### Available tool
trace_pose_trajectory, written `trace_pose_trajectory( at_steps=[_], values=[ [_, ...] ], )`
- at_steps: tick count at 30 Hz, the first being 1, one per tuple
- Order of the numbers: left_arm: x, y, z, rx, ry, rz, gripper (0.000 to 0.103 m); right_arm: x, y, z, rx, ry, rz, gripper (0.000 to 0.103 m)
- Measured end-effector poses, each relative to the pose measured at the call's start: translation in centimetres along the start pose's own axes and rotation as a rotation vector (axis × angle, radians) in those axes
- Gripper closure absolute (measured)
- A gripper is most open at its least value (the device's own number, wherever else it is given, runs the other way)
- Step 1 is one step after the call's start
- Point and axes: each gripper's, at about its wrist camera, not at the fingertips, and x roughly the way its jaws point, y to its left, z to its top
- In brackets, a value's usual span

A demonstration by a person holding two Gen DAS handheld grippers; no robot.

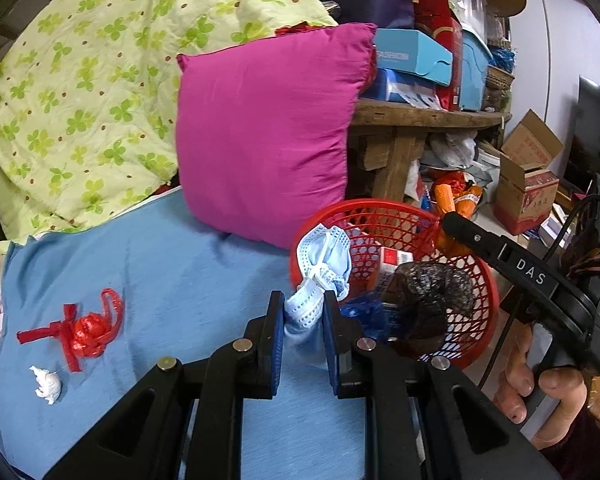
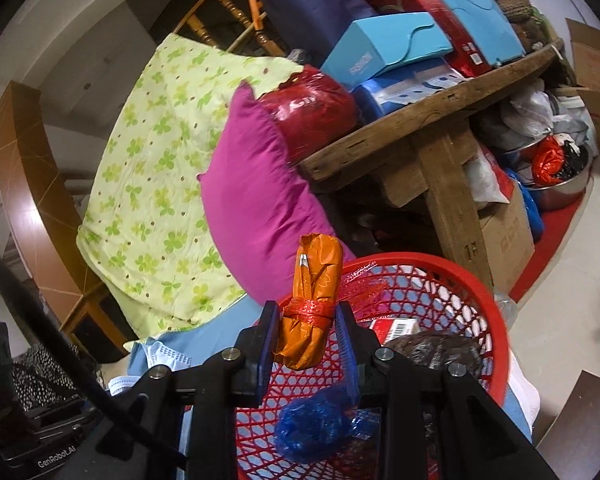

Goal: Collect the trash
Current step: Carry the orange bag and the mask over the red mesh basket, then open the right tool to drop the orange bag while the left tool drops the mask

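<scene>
My left gripper is shut on a crumpled light-blue face mask and holds it at the near rim of the red mesh basket. My right gripper is shut on an orange wrapped bundle tied with red ribbon, held above the same basket. The basket holds a blue plastic bag, a red-and-white carton and a dark netted lump. On the blue sheet lie a red ribbon tangle and a white tissue wad.
A magenta pillow leans behind the basket, with a green clover quilt to its left. A wooden table stacked with boxes stands at the right. Cardboard boxes and bags lie on the floor.
</scene>
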Motion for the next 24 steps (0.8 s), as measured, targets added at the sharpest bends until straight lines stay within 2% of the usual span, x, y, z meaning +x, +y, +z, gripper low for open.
trace_pose_trajectory(
  at_steps=[14, 15, 17, 18, 19, 20, 21, 24],
  values=[
    [2.6, -3.0, 1.8, 0.012, 0.015, -0.101, 0.081, -0.6, -2.2, 0.6, 0.086, -0.018, -0.021, 0.07],
    [2.9, -3.2, 1.9, 0.009, 0.015, -0.102, 0.079, -0.6, -2.3, 0.6, 0.1, -0.014, -0.017, 0.07],
    [3.3, -3.3, 2.0, 0.002, 0.018, -0.108, 0.063, -0.4, -2.5, 0.7, 0.123, -0.001, -0.013, 0.069],
    [3.5, -3.2, 1.9, -0.004, 0.018, -0.108, 0.057, -0.3, -2.6, 0.7, 0.139, 0.003, -0.011, 0.064],
    [3.5, -3.0, 1.8, -0.014, 0.016, -0.102, 0.044, -0.2, -2.7, 0.7, 0.15, 0.005, -0.005, 0.057],
    [3.4, -2.8, 1.7, -0.022, 0.01, -0.101, 0.043, -0.3, -2.7, 0.7, 0.158, 0.003, 0.004, 0.041],
    [3.3, -2.5, 1.5, -0.027, 0.005, -0.104, 0.043, -0.5, -2.7, 0.6, 0.17, -0.013, 0.017, 0.035],
    [2.7, -1.4, 0.8, -0.039, 0.002, -0.088, 0.043, -1.0, -1.9, 0.7, 0.143, -0.054, 0.029, 0.035]
  ],
)
